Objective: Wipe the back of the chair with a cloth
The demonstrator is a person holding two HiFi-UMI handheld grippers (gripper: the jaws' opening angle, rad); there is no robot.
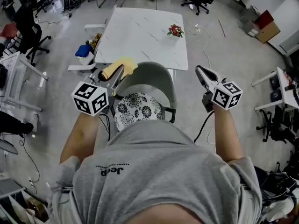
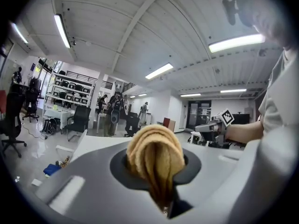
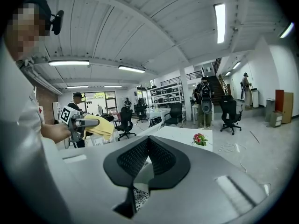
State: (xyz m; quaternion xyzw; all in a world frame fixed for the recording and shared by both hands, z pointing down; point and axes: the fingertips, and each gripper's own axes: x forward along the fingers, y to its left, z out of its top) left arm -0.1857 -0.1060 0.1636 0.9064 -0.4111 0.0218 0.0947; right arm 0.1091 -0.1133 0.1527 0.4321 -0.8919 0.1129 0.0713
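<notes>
We cannot see the tips of the left claw (image 1: 118, 73): the yellow cloth (image 2: 156, 155) bunched between them covers them. Below that claw, our shirt (image 1: 154, 176) hides the near edge of the patterned cushion (image 1: 138, 110) on the chair (image 1: 156, 73), whose legs are out of sight.

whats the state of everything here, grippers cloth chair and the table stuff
chair: upright, pushed up to the table, cushion on the seat
left gripper: shut on cloth
cloth: bunched, at the chair back's left end
right gripper: shut, empty
flowers: upright on the table
</notes>
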